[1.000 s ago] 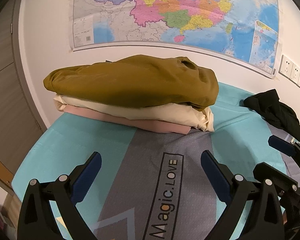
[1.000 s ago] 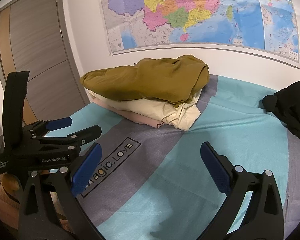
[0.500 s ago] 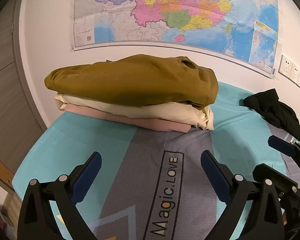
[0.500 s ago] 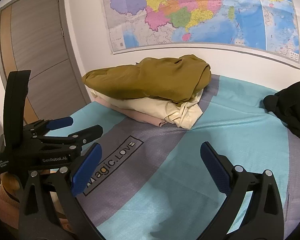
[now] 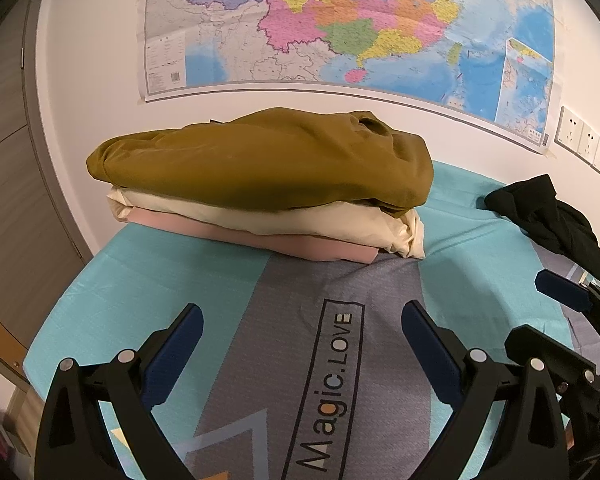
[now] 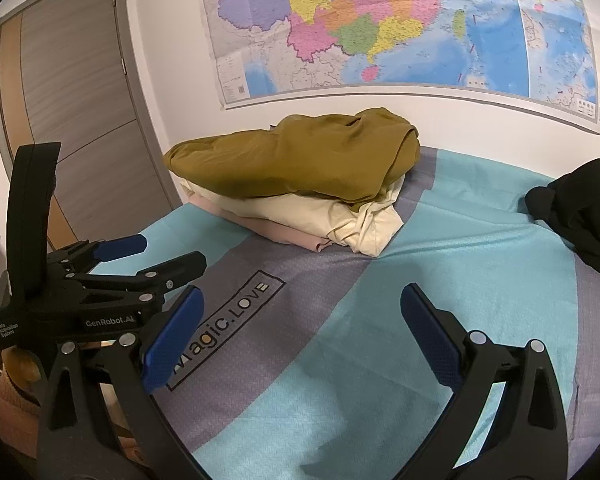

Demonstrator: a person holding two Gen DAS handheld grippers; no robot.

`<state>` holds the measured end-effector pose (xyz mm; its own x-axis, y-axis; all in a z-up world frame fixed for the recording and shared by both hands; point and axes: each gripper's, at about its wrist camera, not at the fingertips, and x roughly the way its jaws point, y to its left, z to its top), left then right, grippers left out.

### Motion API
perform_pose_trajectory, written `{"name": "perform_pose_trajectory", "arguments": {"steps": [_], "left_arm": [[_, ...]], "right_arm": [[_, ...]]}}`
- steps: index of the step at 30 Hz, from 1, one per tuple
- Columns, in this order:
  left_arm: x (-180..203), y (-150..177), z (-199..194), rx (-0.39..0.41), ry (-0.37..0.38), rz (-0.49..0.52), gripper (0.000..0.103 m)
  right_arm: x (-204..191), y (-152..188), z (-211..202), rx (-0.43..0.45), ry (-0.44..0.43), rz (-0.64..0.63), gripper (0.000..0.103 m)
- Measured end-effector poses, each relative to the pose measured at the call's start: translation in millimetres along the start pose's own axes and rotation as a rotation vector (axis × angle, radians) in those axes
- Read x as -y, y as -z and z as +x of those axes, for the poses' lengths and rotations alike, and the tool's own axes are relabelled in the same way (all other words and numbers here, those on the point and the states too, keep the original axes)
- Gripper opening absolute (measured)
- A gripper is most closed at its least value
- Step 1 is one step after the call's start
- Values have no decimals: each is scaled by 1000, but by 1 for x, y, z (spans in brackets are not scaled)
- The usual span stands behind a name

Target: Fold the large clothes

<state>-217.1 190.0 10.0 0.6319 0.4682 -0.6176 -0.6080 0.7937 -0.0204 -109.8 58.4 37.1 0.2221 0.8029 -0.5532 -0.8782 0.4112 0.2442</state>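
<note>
Fingers of the left gripper [image 5: 300, 324] stand wide apart with nothing between them, above the grey band of a teal and grey bedspread [image 5: 172, 280] printed "Magic.LOVE". Straight ahead of the gripper, well apart from its tips, lies a stack of folded clothes: an olive-brown garment [image 5: 260, 164] on top, a cream garment [image 5: 268, 220] under it, and a pink garment [image 5: 308, 246] at the bottom. Ahead and to the right, near the wall, a black garment [image 5: 548, 216] lies crumpled. The right gripper [image 5: 572, 292] shows at the right edge, beside the left one. A wall map [image 5: 340, 28] hangs beyond the stack.

From the right wrist, the right gripper [image 6: 300, 316] is likewise spread open and empty over the bedspread [image 6: 440, 260]. The stack sits ahead and slightly left: olive-brown garment [image 6: 300, 160], cream garment [image 6: 340, 216], pink garment [image 6: 268, 228]. The black garment [image 6: 580, 204] lies ahead to the far right. The left gripper [image 6: 160, 252] is close on the left, its fingers apart. A grey door [image 6: 80, 120] stands further left.
</note>
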Motion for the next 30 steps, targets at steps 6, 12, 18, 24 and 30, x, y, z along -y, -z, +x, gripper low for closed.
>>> {"name": "perform_pose_trajectory", "arguments": {"steps": [6, 12, 18, 24, 30], "left_arm": [[0, 1, 1, -1, 0, -1, 96], [1, 1, 1, -1, 0, 1, 96], [2, 1, 2, -4, 1, 2, 96], [2, 0, 2, -4, 1, 0, 96], [3, 1, 3, -9, 2, 0, 96]], "right_arm": [[1, 1, 0, 0, 1, 2, 97], [0, 1, 1, 2, 4, 2, 97], [0, 1, 0, 2, 4, 1, 97], [0, 1, 1, 2, 2, 3, 97], [-2, 1, 2, 0, 0, -1, 97]]}}
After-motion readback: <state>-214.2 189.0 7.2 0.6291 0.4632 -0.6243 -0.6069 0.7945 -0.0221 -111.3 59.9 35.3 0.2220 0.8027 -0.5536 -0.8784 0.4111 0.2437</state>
